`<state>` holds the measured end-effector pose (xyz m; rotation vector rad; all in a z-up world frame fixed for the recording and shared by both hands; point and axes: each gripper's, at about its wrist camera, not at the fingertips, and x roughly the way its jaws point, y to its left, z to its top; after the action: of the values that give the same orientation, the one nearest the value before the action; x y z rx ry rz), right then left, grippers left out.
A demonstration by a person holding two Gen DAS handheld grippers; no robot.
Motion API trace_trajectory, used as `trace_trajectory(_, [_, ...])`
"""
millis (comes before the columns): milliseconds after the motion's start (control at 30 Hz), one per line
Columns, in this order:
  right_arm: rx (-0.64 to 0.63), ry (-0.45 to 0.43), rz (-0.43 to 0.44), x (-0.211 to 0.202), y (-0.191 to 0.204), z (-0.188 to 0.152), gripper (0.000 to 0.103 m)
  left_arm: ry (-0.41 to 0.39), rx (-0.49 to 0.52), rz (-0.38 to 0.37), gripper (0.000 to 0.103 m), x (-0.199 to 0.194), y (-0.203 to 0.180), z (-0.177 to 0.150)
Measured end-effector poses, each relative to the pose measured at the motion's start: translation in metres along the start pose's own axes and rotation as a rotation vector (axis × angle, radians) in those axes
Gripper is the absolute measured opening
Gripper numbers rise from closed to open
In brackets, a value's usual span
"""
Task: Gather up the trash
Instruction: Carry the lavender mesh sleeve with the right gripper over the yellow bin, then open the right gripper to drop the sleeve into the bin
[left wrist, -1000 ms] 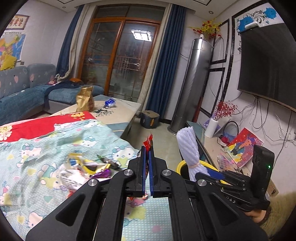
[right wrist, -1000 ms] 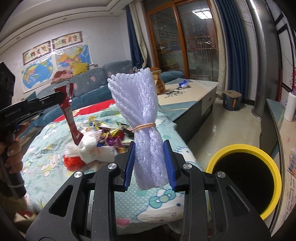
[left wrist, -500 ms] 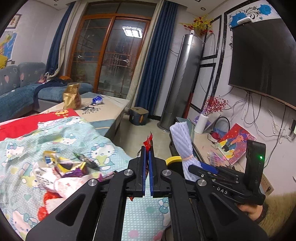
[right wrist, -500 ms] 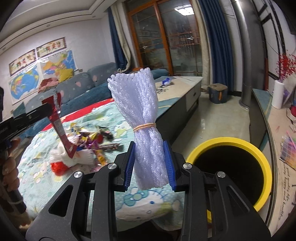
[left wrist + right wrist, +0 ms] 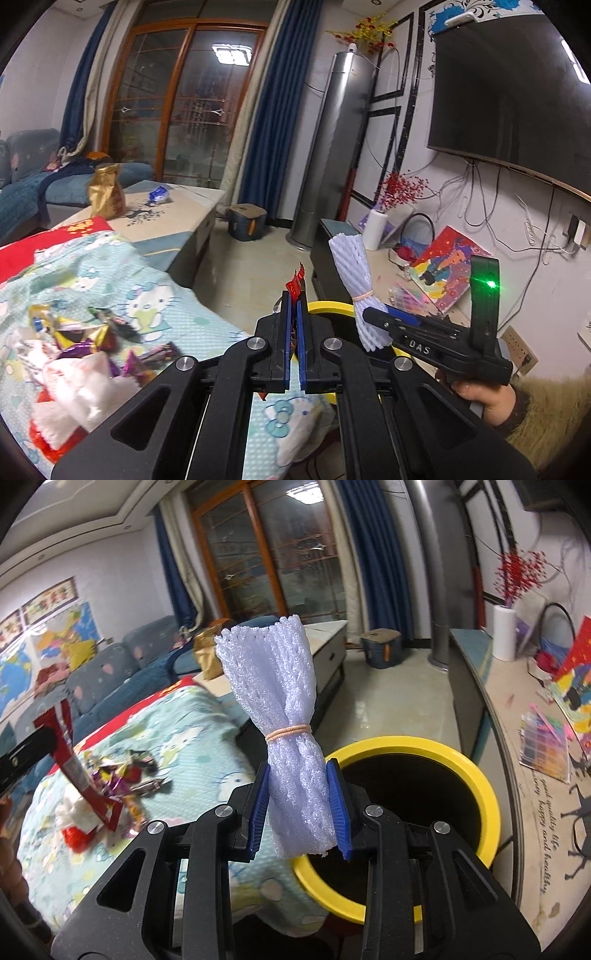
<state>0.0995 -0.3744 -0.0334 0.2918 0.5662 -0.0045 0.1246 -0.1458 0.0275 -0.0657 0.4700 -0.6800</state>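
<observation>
"DAS" was printed in white on the right gripper (image 5: 382,320) body, at 4 o'clock. TV worktop (image 5: 532,812) decal read "happy good life", at 3 o'clock.

Foam net roll (image 5: 291,734): white, soft, open-mesh texture, bound by a tan rubber band (image 5: 290,732). Wrapper (image 5: 79,771): red, glossy foil. Bin (image 5: 476,775): smooth yellow plastic rim. Bedsheet (image 5: 184,314): matt printed cloth. Right gripper (image 5: 299,808): matt black plastic, ribbed blue pads (image 5: 338,805).
</observation>
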Motion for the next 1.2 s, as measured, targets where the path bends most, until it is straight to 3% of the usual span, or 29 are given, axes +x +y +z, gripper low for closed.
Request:
trace_trajectory(500, [0.126, 0.013, -0.094, 0.005, -0.057, 0.001, 0.025, 0.058, 0.03, -0.082, 0.003, 0.051, -0.042, -0.007])
trace_trajectory(1200, [0.246, 0.113, -0.165, 0.033, -0.112, -0.026, 0.025, 0.154, 0.013, -0.198, 0.003, 0.147, -0.076, -0.022])
